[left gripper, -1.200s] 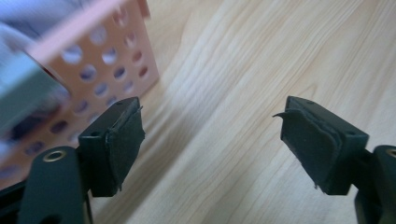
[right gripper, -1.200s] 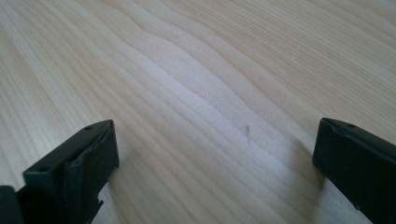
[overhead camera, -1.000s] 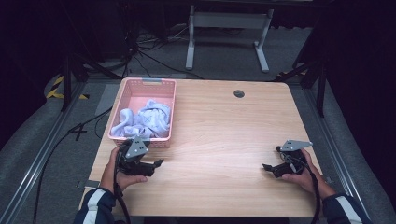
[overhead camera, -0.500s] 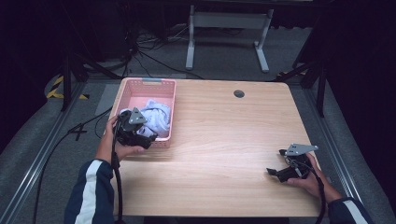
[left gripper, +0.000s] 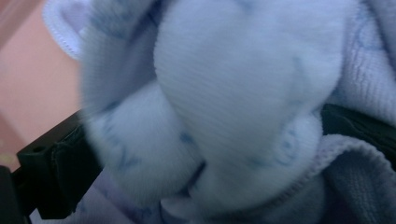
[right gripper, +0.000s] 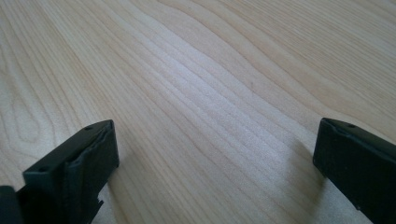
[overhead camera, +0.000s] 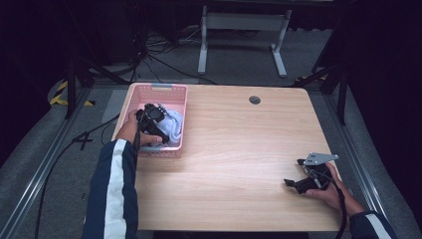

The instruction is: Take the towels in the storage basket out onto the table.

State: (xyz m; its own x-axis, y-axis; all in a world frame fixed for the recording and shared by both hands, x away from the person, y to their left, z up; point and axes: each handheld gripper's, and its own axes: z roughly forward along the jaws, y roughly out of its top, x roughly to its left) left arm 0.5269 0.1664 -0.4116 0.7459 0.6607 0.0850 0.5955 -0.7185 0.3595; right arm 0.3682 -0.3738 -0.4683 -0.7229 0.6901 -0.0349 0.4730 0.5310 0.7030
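Pale-blue towels bulge between the left gripper's just-widened jaws inside the pink basket, where a closing pinch may snag several; the right gripper rests spread.

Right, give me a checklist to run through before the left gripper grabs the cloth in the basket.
1. Left gripper inside the pink plastic basket: ok.
2. Its jaws wide apart, having just been opening: ok.
3. Pale blue knitted cloth bulging between those jaws: ok.
4. Jaws pressing on the cloth: not ok, they are wide apart.
5. One cloth or several between the jaws: cannot tell.
6. Right gripper open and apart from the basket, over the bare light wooden table: ok.
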